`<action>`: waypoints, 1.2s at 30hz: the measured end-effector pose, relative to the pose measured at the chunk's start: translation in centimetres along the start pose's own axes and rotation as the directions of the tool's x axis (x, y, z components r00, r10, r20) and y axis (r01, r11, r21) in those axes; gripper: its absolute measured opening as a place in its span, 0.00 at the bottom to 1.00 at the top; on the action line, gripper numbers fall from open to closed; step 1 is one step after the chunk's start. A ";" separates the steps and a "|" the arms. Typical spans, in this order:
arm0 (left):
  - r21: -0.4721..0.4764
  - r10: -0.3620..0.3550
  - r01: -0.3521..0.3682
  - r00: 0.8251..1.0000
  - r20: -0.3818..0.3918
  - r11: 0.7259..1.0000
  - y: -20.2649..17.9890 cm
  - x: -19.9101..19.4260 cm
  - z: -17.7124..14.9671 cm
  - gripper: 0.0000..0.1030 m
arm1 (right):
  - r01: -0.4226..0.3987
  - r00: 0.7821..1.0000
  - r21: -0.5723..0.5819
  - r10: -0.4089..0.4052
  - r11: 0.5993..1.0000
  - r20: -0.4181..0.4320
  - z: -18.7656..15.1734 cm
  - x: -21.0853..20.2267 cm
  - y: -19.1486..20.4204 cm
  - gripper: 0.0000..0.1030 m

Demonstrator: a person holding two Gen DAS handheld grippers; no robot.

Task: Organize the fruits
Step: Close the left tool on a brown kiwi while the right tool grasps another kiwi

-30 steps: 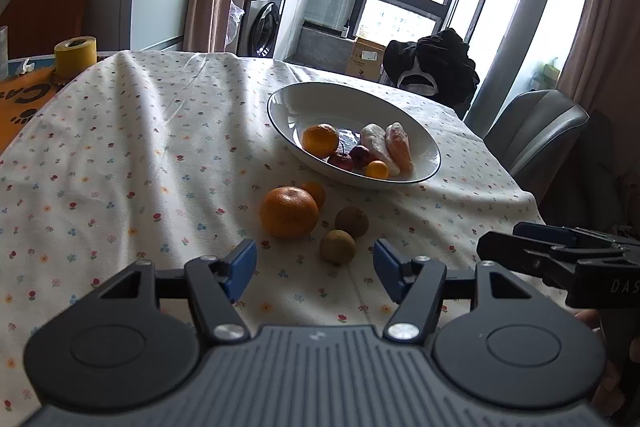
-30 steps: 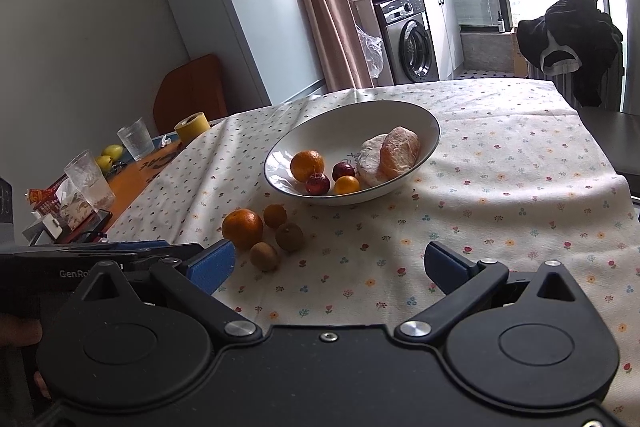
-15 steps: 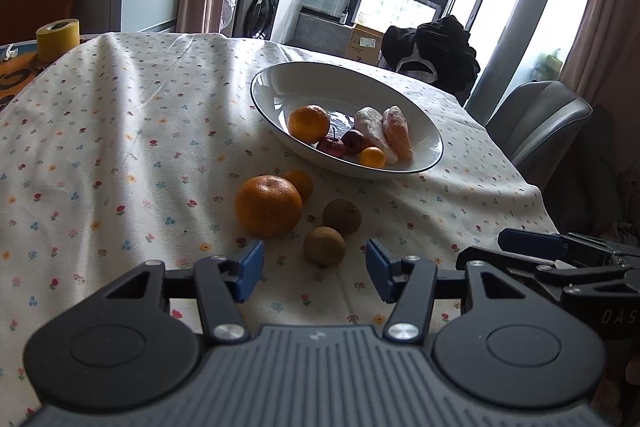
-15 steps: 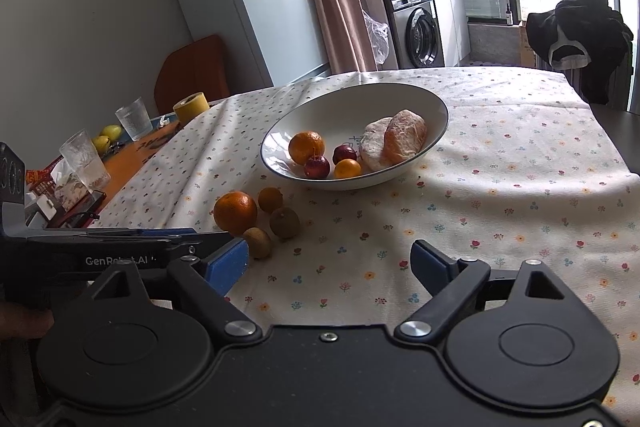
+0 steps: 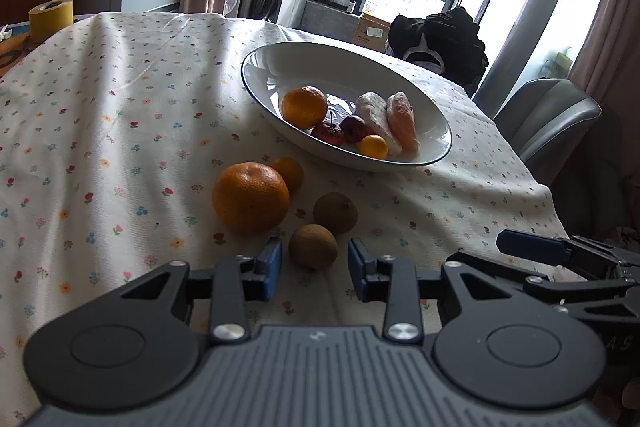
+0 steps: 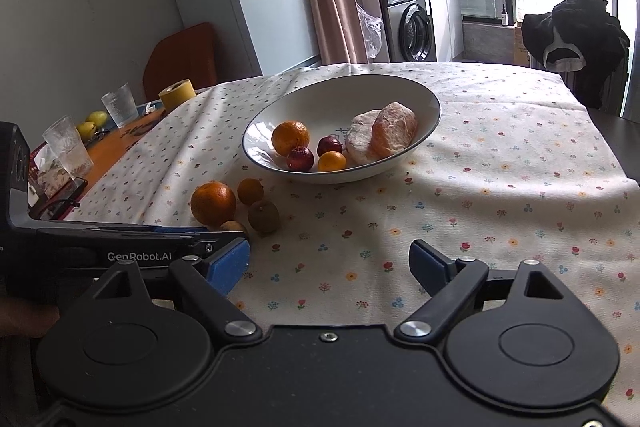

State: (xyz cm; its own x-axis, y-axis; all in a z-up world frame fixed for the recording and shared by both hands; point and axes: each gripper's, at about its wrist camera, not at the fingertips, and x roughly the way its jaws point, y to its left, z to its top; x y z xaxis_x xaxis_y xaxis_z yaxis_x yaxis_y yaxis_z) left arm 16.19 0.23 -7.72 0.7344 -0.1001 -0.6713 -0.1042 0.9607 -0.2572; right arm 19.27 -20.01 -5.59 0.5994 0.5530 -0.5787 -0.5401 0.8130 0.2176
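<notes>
Kiwi point(image 5: 313, 246) lies on the surface point(image 5: 120, 131), between the blue pads of the left claw point(image 5: 315, 269), whose jaws have just been closing around it; a sliver of gap shows each side, so no grip yet. That fruit sits nearest, likely why it goes first. Another kiwi point(image 5: 335, 213) and two oranges point(image 5: 251, 197) wait just beyond, near the bowl point(image 5: 280, 67) that holds the sorted fruit. Right claw point(image 6: 329, 265) hangs apart and empty, clear of the work.
</notes>
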 end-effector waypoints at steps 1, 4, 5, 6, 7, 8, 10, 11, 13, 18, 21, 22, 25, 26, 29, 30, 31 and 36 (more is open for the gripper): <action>0.000 0.004 -0.004 1.000 0.001 1.000 0.0 0.0 0.0 0.26 | 0.002 1.000 -0.002 -0.002 1.000 -0.003 0.0 0.1 -0.1 0.83; -0.006 -0.003 0.003 1.000 0.000 1.000 0.1 0.0 0.0 0.24 | 0.002 1.000 0.001 -0.002 1.000 -0.011 -0.1 0.5 -0.2 0.80; -0.008 -0.006 0.006 1.000 0.000 1.000 0.1 -0.1 0.0 0.24 | 0.003 1.000 -0.001 -0.003 1.000 -0.013 -0.1 0.6 -0.2 0.79; -0.011 -0.009 0.009 1.000 0.000 1.000 0.2 -0.2 0.0 0.24 | 0.001 1.000 -0.002 -0.001 1.000 -0.015 -0.1 0.7 -0.1 0.77; -0.013 -0.010 0.010 1.000 0.002 1.000 0.3 -0.4 0.0 0.24 | -0.003 1.000 -0.003 0.003 1.000 -0.019 -0.1 0.8 -0.1 0.75; -0.014 -0.011 0.011 1.000 0.005 1.000 0.4 -0.6 -0.1 0.24 | -0.003 1.000 -0.004 0.003 1.000 -0.021 -0.1 0.9 0.0 0.75; -0.012 -0.012 0.013 1.000 0.013 1.000 0.5 -1.2 0.0 0.24 | -0.002 1.000 -0.011 0.001 1.000 -0.022 -0.1 1.0 0.1 0.72; -0.012 -0.011 0.012 1.000 0.017 1.000 0.7 -1.5 0.0 0.24 | -0.004 1.000 -0.013 0.003 1.000 -0.023 0.0 1.0 0.2 0.71; -0.016 -0.010 0.010 1.000 0.026 1.000 0.9 -2.1 0.1 0.24 | -0.012 1.000 -0.011 0.012 1.000 -0.025 0.1 1.2 0.2 0.67; -0.021 -0.006 0.007 0.999 0.049 1.000 1.3 -3.3 0.3 0.24 | -0.028 0.999 -0.016 0.028 0.999 -0.030 0.3 1.8 0.7 0.61; -0.024 0.000 0.001 0.998 0.059 1.000 1.6 -3.8 0.3 0.24 | -0.037 0.999 -0.022 0.036 0.999 -0.037 0.4 2.2 1.3 0.58; -0.028 0.003 -0.001 0.998 0.061 1.000 1.8 -3.9 0.4 0.24 | -0.037 0.999 -0.025 0.036 0.999 -0.039 0.5 2.3 1.5 0.58; -0.037 0.012 -0.009 0.997 0.070 0.999 2.3 -4.4 0.4 0.24 | -0.043 0.998 -0.032 0.042 0.999 -0.043 0.8 2.7 2.0 0.54; -0.040 0.015 -0.012 0.997 0.072 0.999 2.5 -4.5 0.5 0.24 | -0.044 0.998 -0.034 0.042 0.998 -0.046 0.9 2.9 2.1 0.53; -0.051 0.025 -0.021 0.997 0.077 0.998 3.1 -4.7 0.6 0.24 | -0.050 0.998 -0.045 0.047 0.998 -0.052 1.3 3.4 2.6 0.51; -0.054 0.029 -0.025 0.997 0.078 0.998 3.2 -4.8 0.6 0.24 | -0.051 0.997 -0.050 0.048 0.997 -0.053 1.5 3.5 2.8 0.50; -0.056 0.032 -0.028 0.996 0.080 0.998 3.4 -4.8 0.6 0.24 | -0.054 0.997 -0.055 0.051 0.997 -0.055 1.6 3.7 3.0 0.50; -0.074 0.053 -0.046 0.995 0.086 0.996 4.5 -5.0 0.7 0.24 | -0.063 0.996 -0.072 0.059 0.995 -0.063 2.1 4.5 3.8 0.50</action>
State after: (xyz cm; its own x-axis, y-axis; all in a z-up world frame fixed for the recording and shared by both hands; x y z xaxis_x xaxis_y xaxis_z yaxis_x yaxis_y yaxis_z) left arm 12.50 5.20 -5.01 0.7830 -0.0268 -0.6215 -0.1875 0.9424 -0.2768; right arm 21.14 -14.06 -5.75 0.5283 0.5872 -0.6133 -0.6180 0.7612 0.1965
